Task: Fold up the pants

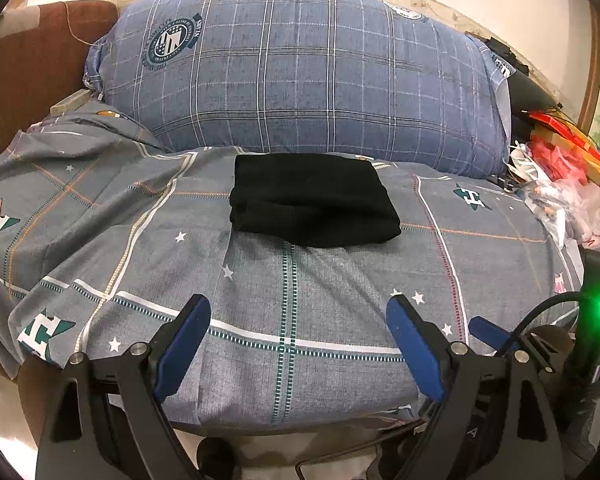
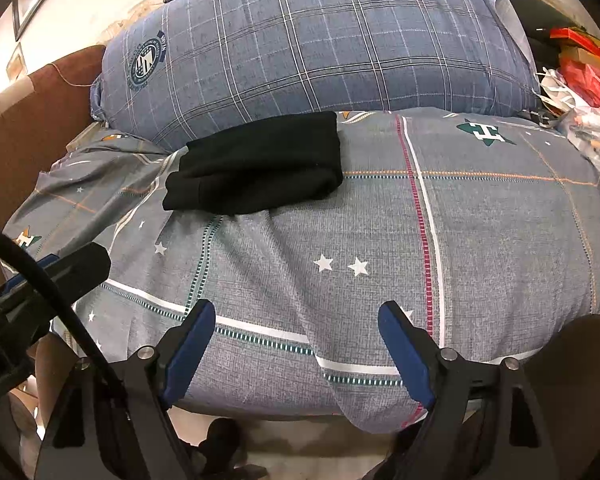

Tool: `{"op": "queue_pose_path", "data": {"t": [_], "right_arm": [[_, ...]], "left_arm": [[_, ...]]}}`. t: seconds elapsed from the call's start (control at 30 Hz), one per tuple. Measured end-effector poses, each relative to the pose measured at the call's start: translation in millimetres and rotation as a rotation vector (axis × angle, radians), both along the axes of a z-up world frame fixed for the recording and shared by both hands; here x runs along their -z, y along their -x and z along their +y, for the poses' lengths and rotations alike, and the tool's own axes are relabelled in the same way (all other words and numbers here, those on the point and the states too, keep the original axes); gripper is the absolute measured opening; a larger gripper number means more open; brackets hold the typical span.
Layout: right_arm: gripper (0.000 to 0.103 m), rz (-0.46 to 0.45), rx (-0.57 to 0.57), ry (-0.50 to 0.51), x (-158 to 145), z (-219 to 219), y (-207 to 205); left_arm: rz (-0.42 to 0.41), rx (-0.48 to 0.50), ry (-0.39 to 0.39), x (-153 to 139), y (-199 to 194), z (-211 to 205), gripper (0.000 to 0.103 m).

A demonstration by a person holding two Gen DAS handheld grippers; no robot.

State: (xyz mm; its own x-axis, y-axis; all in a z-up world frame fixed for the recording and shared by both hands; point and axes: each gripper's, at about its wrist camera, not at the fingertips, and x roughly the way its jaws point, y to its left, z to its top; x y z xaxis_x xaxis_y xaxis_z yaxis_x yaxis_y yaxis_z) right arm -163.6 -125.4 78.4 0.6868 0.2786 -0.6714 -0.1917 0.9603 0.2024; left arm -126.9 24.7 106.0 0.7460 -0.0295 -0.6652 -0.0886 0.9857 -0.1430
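Note:
The black pants (image 1: pixel 312 200) lie folded into a compact rectangle on the grey patterned bedsheet (image 1: pixel 300 320), just in front of a big blue plaid pillow. They also show in the right wrist view (image 2: pixel 256 166), up and to the left. My left gripper (image 1: pixel 298 312) is open and empty, held back near the bed's front edge, well short of the pants. My right gripper (image 2: pixel 296 316) is open and empty too, also near the front edge. Part of the right gripper (image 1: pixel 488 332) shows at the lower right of the left wrist view.
A large blue plaid pillow (image 1: pixel 300 68) fills the back of the bed. A brown headboard or sofa arm (image 1: pixel 28 72) stands at the left. Plastic bags and red packets (image 1: pixel 560 176) are piled at the right edge. The floor (image 2: pixel 300 440) shows below the bed's front edge.

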Motion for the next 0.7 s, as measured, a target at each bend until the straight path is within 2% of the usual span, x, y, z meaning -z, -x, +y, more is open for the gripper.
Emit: {"op": "queue_pose_path", "data": {"t": [0.37, 0.47, 0.5, 0.6, 0.7], "right_arm": [[0.088, -0.008, -0.003, 0.012, 0.0, 0.8, 1.9], [0.088, -0.010, -0.003, 0.014, -0.8, 1.7, 2.4], [0.088, -0.012, -0.004, 0.015, -1.2, 2.1, 2.7], [0.088, -0.027, -0.012, 0.014, -4.5, 4.3, 3.2], [0.089, -0.046, -0.026, 0.026, -10.4, 7.7, 0.3]], "left_arm": [[-0.011, -0.004, -0.008, 0.0, 1.7, 0.1, 0.089], [-0.081, -0.041, -0.039, -9.3, 10.8, -0.8, 0.089], [-0.131, -0.058, -0.047, -16.1, 16.5, 0.8, 0.089], [-0.242, -0.111, -0.075, -38.2, 27.5, 8.1, 0.103], [-0.294, -0.164, -0.102, -50.2, 31.1, 17.0, 0.103]]}}
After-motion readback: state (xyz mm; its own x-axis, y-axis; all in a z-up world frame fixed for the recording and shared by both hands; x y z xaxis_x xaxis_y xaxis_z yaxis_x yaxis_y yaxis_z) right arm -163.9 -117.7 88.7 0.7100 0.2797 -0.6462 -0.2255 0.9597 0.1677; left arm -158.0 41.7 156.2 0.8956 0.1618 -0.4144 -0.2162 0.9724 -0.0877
